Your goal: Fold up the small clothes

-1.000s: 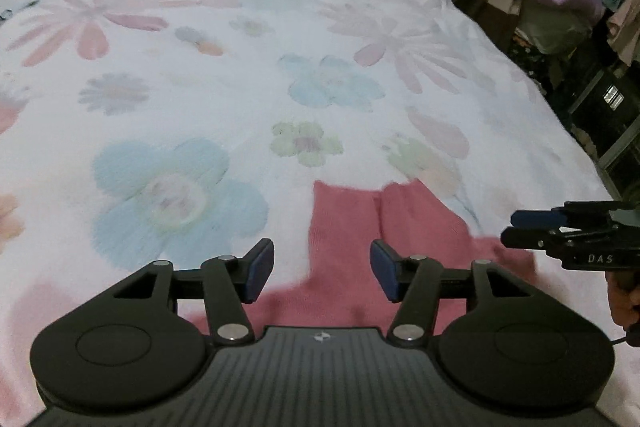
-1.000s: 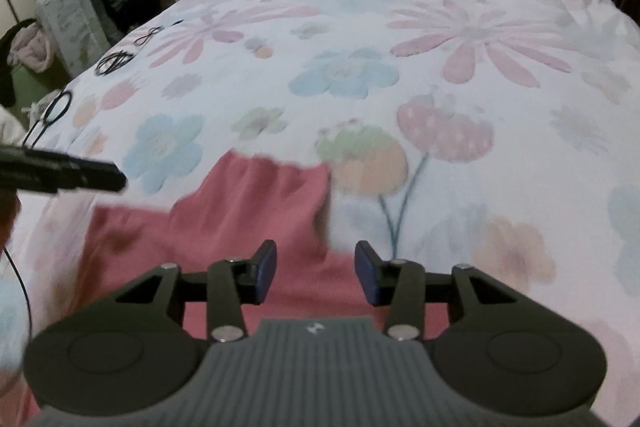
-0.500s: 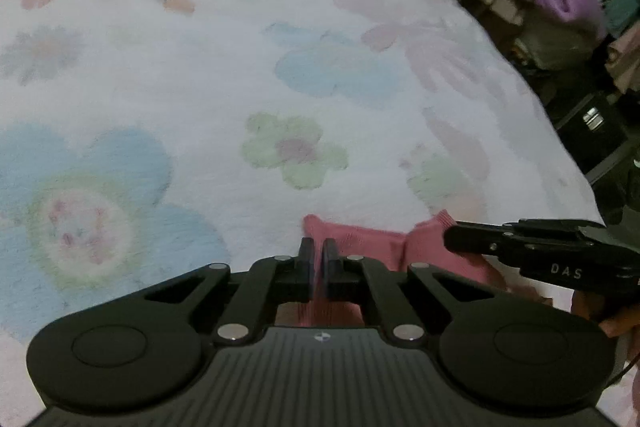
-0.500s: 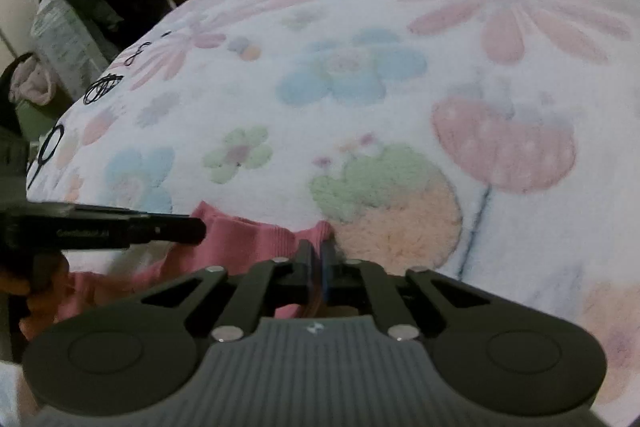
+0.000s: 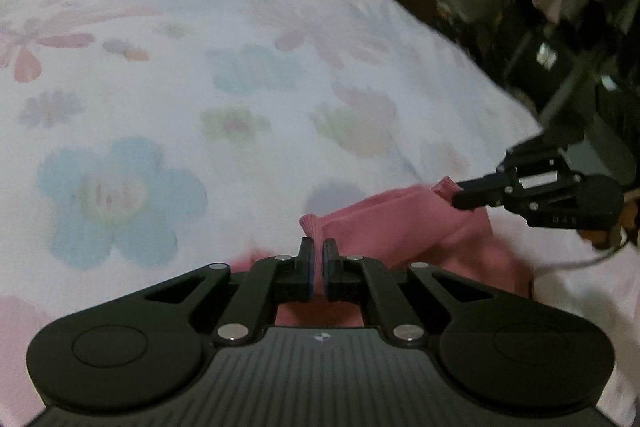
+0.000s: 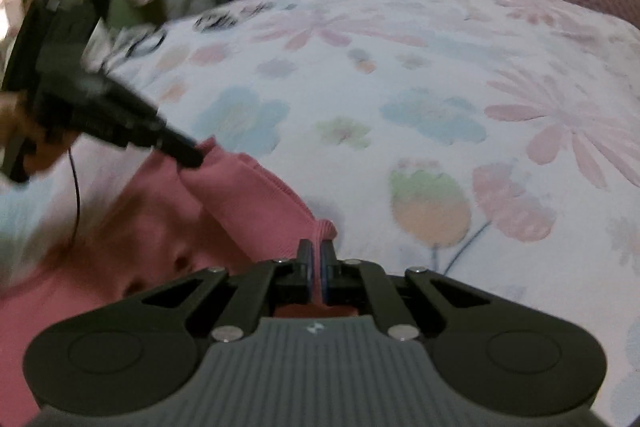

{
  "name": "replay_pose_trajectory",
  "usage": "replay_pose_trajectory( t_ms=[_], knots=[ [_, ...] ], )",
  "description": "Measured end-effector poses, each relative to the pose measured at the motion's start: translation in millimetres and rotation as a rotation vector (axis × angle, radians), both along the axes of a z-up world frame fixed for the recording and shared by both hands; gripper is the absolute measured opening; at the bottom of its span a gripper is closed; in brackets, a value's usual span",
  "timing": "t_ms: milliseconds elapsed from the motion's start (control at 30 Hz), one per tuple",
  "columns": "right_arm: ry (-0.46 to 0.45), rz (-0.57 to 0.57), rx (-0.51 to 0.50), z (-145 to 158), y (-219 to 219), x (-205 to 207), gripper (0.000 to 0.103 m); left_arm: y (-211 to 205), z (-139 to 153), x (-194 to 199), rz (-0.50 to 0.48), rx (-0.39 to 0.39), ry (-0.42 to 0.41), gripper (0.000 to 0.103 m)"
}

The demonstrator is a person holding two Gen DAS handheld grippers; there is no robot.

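Over the floral bed (image 5: 168, 75), we have closed both sets of jaws since a second ago: left gripper (image 5: 319, 267) and right gripper (image 6: 316, 271) each clamp a ribbed edge of the pink garment (image 5: 404, 223), lifting it off the fleecy cover, so folding can probably begin

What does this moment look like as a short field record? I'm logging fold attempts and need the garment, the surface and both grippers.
garment: pink knit garment, lifted at two ribbed corners, the rest bunched on the bed
surface: floral bedspread
left gripper: jaws shut on one ribbed corner of the garment
right gripper: jaws shut on the other ribbed corner
image quality: both wrist views motion-blurred
fold state: no fold visible yet
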State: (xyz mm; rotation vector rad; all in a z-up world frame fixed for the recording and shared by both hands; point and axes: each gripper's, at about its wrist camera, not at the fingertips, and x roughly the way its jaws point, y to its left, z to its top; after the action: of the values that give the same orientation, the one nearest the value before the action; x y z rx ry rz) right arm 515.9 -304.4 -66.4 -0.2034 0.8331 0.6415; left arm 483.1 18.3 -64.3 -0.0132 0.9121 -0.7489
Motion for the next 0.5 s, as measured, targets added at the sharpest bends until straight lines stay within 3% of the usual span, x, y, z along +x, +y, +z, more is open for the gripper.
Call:
replay_pose_trajectory(
  t_ms=[100, 267, 367, 500],
  knots=[
    [0.01, 0.052, -0.047, -14.2, 9.4, -26.4, 0.0, -6.4, -11.1, -18.5, -0.027, 0.062, 0.002, 0.003],
    [0.063, 0.044, -0.081, -36.9, 17.2, -54.5, 0.0, -12.6, -29.8, -35.5, -0.033, 0.155, 0.034, 0.004],
    [0.082, 0.046, -0.09, -37.9, 17.8, -70.7, 0.006, -8.4, -30.3, -45.3, -0.05, 0.195, 0.054, 0.005],
    [0.093, 0.073, -0.09, -22.5, 13.1, -92.6, 0.007, -0.1, -14.3, -65.3, -0.102, 0.211, 0.049, 0.005]
  ],
)
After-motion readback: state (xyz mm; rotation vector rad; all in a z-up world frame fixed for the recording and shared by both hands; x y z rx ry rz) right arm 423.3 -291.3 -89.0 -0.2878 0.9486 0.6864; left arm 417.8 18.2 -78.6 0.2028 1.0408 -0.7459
